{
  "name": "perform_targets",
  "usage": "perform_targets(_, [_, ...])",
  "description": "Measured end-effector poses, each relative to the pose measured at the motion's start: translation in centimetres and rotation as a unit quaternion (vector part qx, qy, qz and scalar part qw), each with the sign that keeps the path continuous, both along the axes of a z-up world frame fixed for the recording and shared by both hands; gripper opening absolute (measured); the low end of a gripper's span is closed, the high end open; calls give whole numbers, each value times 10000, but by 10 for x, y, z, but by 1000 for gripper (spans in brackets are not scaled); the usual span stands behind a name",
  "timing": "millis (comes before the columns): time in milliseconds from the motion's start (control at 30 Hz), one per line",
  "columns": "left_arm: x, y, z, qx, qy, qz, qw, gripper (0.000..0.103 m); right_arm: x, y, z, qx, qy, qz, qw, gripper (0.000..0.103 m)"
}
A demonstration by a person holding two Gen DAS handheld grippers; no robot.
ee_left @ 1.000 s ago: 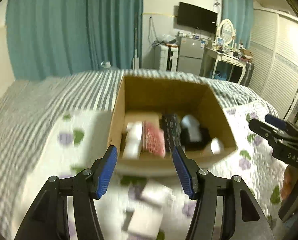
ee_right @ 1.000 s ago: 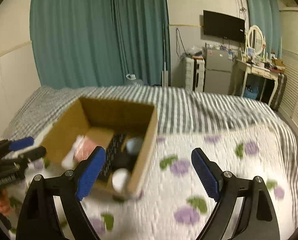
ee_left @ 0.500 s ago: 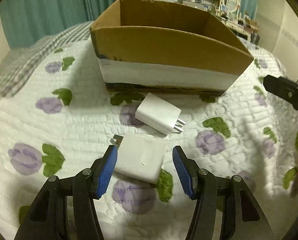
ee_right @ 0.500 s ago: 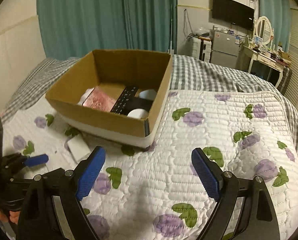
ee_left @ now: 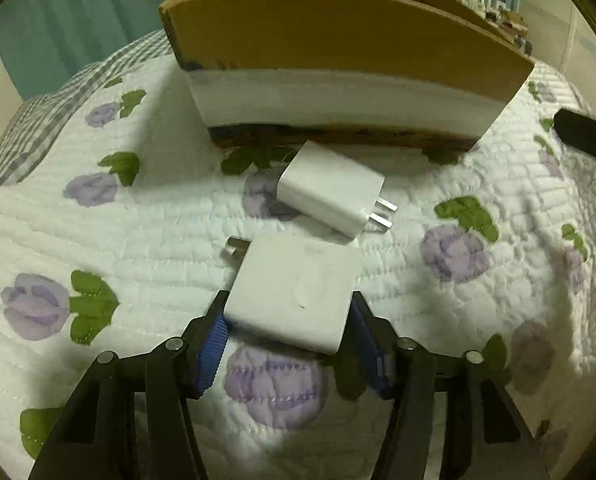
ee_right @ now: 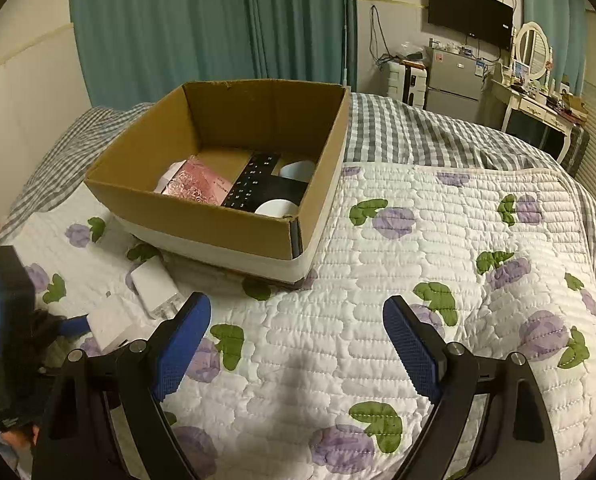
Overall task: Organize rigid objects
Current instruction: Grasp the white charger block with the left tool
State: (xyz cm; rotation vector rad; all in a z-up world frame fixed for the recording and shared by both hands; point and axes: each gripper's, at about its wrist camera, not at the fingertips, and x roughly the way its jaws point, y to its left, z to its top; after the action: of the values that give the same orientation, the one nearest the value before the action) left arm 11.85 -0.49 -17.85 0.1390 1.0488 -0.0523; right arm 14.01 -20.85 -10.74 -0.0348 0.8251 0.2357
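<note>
My left tool is clamping the near white charger, lying on the quilt. A second charger is resting just beyond at 12 o'clock — prongs pointing toward 4 o'clock — near the cardboard box. My right tool is hovering released over the quilt, box at 11 o'clock.

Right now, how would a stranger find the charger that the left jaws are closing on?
Find the cardboard box on the floral quilt. Two white chargers lie before it. Yours is the flatter charger farther from the box, between the blue jaws; the other charger shows its prongs.
</note>
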Motion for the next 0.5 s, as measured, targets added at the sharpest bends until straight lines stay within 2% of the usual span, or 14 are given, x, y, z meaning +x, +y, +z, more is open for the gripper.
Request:
perform_targets(167, [-9, 1, 17, -70, -313, 67, 9995, 56, -2, 0, 1, 55, -34, 59, 10000, 88])
perform_targets(267, [-15, 9, 38, -154, -642, 300, 9974, 55, -4, 6, 2, 80, -71, 215, 9997, 88])
perform_targets(400, [-16, 24, 54, -75, -1060, 640, 9923, 55, -1, 25, -5, 63, 22, 602, 9982, 88])
perform_targets(500, [-12, 35, 57, -199, -1146, 825, 9898, 55, 4, 47, -12, 11, 77, 980, 9952, 88])
